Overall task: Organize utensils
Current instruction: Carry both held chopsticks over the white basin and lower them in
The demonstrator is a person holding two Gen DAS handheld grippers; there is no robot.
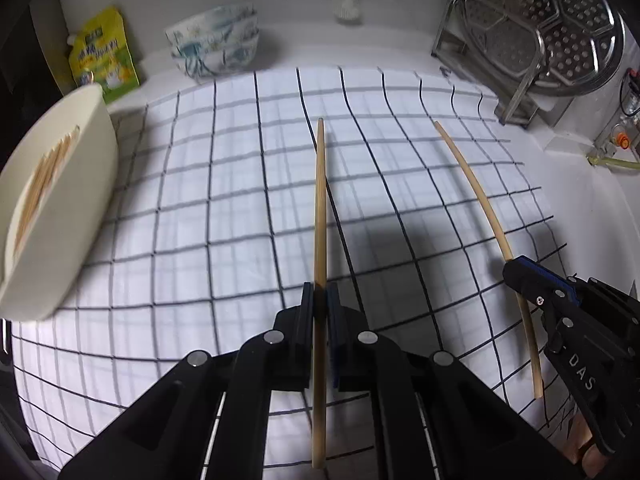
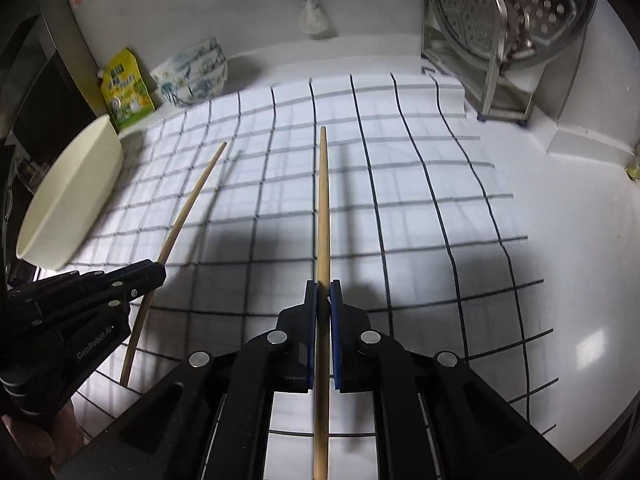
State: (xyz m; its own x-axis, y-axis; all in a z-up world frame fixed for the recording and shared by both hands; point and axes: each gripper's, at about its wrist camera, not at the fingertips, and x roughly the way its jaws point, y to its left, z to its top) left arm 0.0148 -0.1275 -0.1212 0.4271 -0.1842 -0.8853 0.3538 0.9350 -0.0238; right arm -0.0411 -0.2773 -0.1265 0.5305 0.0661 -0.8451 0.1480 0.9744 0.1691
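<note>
My left gripper [image 1: 320, 294] is shut on a wooden chopstick [image 1: 320, 208] that points forward above the checked cloth [image 1: 224, 208]. My right gripper [image 2: 323, 292] is shut on a second wooden chopstick [image 2: 323, 208], also held above the cloth [image 2: 420, 208]. Each gripper shows in the other's view: the right one [image 1: 516, 270] with its chopstick [image 1: 476, 188] at the right, the left one [image 2: 158, 272] with its chopstick [image 2: 192, 200] at the left. A cream bowl [image 1: 80, 208] at the left holds several chopsticks [image 1: 44, 176]; it also shows in the right wrist view [image 2: 76, 200].
At the back stand a patterned bowl [image 1: 214, 42], a yellow-green pouch [image 1: 104, 56] and a white brush [image 1: 348, 4]. A metal rack with a perforated steamer tray [image 1: 560, 32] stands at the back right. White counter [image 2: 580, 240] lies right of the cloth.
</note>
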